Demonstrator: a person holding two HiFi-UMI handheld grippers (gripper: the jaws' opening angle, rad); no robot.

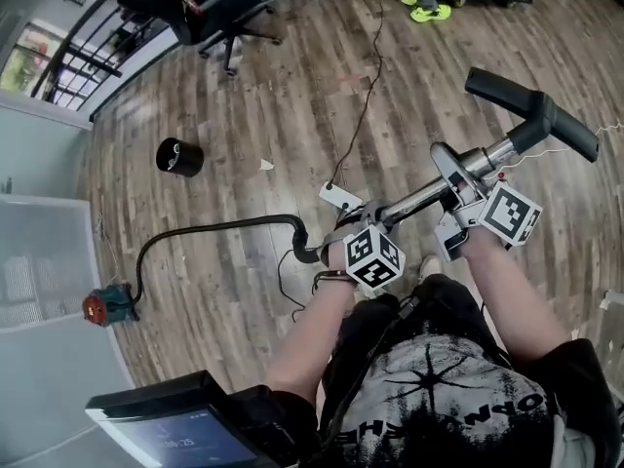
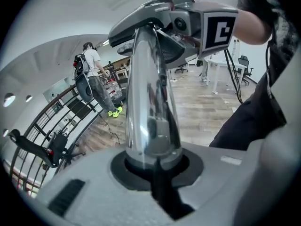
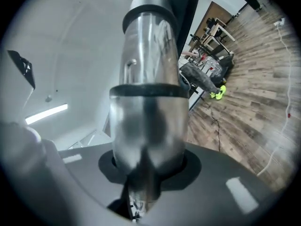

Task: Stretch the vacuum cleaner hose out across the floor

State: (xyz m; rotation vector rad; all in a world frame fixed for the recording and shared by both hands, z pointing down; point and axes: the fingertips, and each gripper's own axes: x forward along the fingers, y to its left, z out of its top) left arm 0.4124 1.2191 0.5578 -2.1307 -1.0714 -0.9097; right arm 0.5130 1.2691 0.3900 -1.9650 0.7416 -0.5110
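Chrome wand (image 2: 150, 107) in left hand-held gripper (image 2: 154, 171)

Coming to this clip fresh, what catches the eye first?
The shiny metal tube slants across the middle of the head view, with the left claw and right claw both shut on it. From its lower end a black hose curls left over the wood floor to a small red machine near the left edge.
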